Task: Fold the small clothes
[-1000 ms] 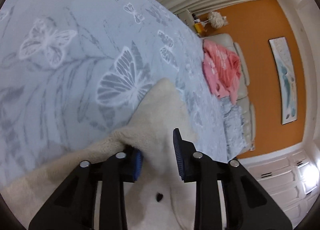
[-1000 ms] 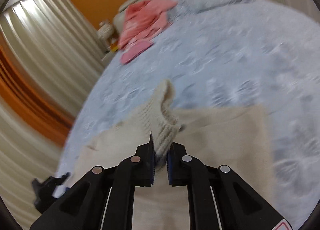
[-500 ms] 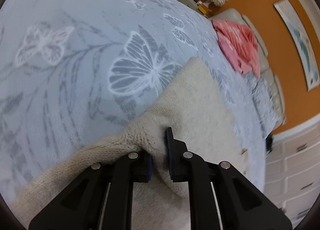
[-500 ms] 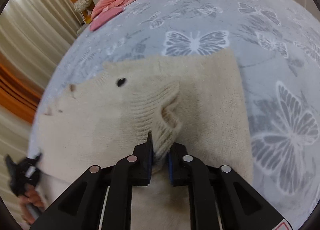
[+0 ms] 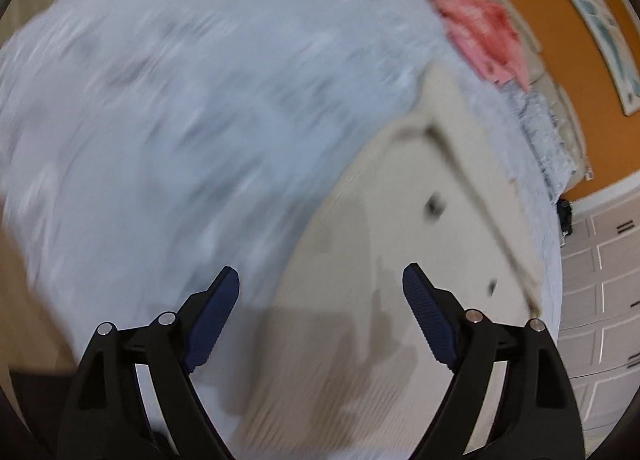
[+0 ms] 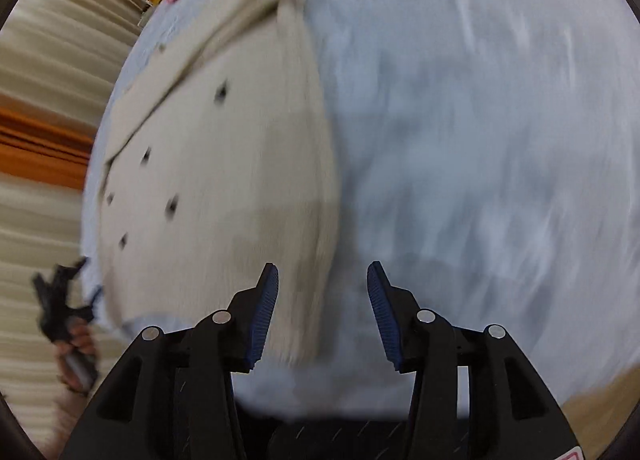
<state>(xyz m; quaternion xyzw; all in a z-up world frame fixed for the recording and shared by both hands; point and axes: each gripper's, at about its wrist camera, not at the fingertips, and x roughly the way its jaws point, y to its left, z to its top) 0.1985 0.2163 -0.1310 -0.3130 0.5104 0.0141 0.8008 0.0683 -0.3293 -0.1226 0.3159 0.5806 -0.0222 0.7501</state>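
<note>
Bedroom setting: orange wall, pale curtains, white drawer fronts at the edge of the left wrist view. Both views are motion-blurred.

Surface: bed with grey-blue butterfly-print cover.

Item 1, task garment: cream knit cardigan with dark buttons, lying flat on the cover and already doubled into a long narrow panel. Long axis runs from the near edge of the bed away toward the headboard. In the right wrist view the cardigan fills the left half, and its straight long edge passes just inside the left pad.

Item 2, left gripper: jaws opening, spread wide, nothing pressed between the pads. Near end of the cardigan lies below and ahead, offset toward the right finger.

Item 3, right gripper: jaws opening, about half spread, empty. It stands over the near right-hand corner of the panel, bare cover under the right finger.

Item 4, other clothes: pink garment heaped at the far end of the bed, well apart from the cardigan.

Governing relation (judgement): the cardigan extends away from both grippers, each near a corner of the near short end; a cross fold would carry that end forward along the long axis. Neither hand is clearly nearer.
</note>
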